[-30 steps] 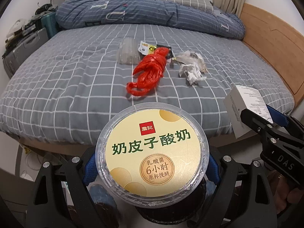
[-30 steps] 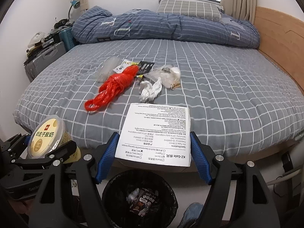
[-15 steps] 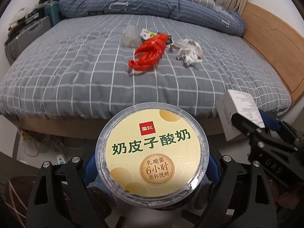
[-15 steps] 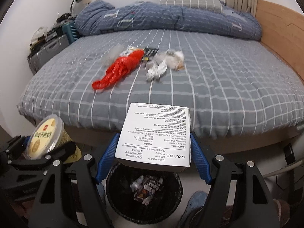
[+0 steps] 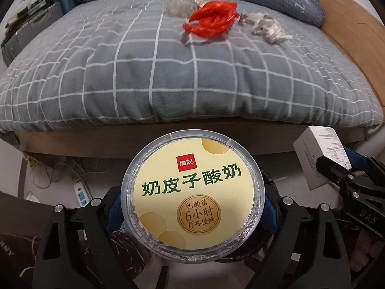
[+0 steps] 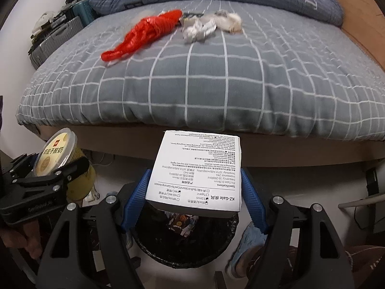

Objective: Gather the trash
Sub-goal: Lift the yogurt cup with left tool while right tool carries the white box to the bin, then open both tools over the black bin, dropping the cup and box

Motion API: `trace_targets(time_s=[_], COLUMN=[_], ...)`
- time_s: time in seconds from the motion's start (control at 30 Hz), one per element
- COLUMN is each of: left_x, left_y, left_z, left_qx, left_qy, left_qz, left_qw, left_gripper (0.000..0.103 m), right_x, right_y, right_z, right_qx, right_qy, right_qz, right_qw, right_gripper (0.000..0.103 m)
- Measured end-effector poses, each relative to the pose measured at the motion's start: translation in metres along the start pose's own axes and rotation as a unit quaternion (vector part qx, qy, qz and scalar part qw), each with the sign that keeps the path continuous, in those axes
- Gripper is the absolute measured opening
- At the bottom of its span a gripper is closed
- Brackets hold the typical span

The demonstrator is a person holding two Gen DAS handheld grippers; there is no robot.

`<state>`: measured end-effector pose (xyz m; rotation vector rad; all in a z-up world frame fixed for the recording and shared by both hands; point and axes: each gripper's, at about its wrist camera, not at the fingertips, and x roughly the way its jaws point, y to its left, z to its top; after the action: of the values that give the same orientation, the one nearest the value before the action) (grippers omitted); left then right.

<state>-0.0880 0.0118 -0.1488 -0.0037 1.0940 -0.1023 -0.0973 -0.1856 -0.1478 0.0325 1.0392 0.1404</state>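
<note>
The right gripper (image 6: 193,202) clamps a white earphone box (image 6: 197,171) directly above an open black-lined trash bin (image 6: 185,245) on the floor at the foot of a bed (image 6: 216,72). The left gripper (image 5: 192,207) clamps a yogurt cup (image 5: 192,195) off to the bin's left. Best approach: lower the box over the bin's centre before letting go, then swing the cup across.

Yogurt cup (image 5: 192,197) lid: "奶皮子酸奶", "6小时" (red logo); white box (image 6: 197,171): "KZ-Gale", "Specifications".
</note>
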Motion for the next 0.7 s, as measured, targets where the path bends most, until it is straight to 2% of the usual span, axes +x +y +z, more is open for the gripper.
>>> trace_targets(time_s=[0.3,0.43,0.57,0.7], left_x=[0.012,0.015,0.016,0.017], left_y=[0.014,0.023,0.020,0.010], left_z=[-0.003,-0.005,-0.004,-0.003], left_qx=[-0.011,-0.018,-0.012,-0.006], left_qy=[0.009,0.014,0.015,0.016], left_qz=[0.009,0.016,0.014,0.013], left_qw=[0.9999,0.9996,0.9997,0.9998], left_gripper=[0.086,0.086,0.086,0.086], right_x=[0.020,0.026,0.021,0.019], right_y=[0.026,0.032,0.030,0.015], right_z=[0.003,0.003,0.005,0.007], right_qx=[-0.028,-0.041,-0.047,-0.032], right_qy=[0.023,0.027,0.005,0.001], right_qz=[0.012,-0.003,-0.021,-0.031], right_qw=[0.999,0.999,0.999,0.999], right_gripper=[0.070,0.071,0.088,0.093])
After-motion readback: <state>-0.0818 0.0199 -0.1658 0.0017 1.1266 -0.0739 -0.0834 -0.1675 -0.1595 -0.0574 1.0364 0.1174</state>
